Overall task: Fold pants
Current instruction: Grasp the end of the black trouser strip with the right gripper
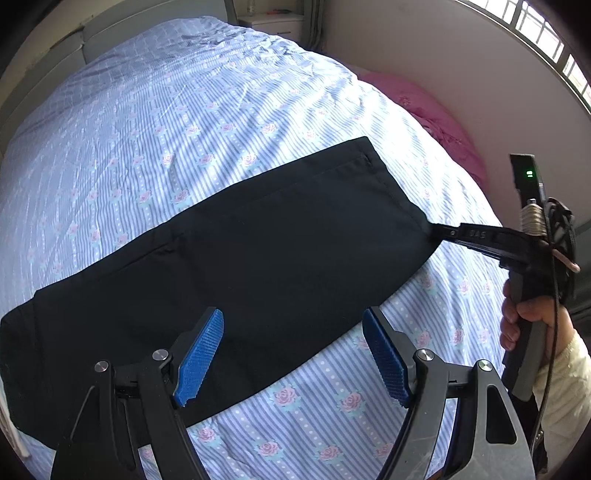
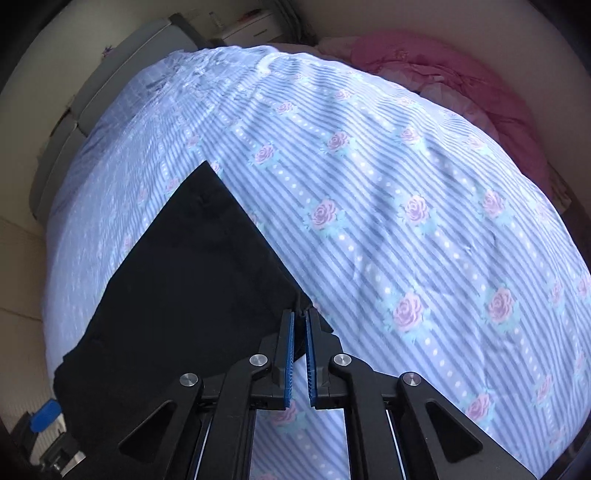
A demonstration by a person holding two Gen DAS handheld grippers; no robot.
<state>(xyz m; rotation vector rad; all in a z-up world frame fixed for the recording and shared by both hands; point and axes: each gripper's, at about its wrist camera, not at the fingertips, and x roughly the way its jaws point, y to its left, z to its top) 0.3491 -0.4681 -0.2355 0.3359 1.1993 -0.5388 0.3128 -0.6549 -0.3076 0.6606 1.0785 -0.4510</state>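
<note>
Pants point(image 1: 258, 251), black, lie flat across the near part of the bed, on a blue-striped sheet point(image 1: 184, 122) printed with pink roses. In my left wrist view they run as a long dark band from lower left up to the right, ending in a straight hemmed edge.

Left gripper point(image 1: 293, 354): jaws released, blue pads point(image 1: 199, 354) standing wide apart. It hangs over the near edge of the pants, left pad over the cloth, right pad over bare sheet. I see no contact with the cloth.

Right gripper point(image 2: 300, 317): jaws clenched on the near corner of the pants' right end. In my right wrist view the pads' tips meet with a pinch of black cloth between them. From the left wrist view its black fingers reach in from the right to that same corner, and a hand point(image 1: 524, 317) with a pale sleeve holds its grip.

Pink bedding point(image 2: 443, 70) is bunched along the far right side of the bed, against the wall. A small white cabinet point(image 1: 273, 22) stands beyond the head of the bed.
</note>
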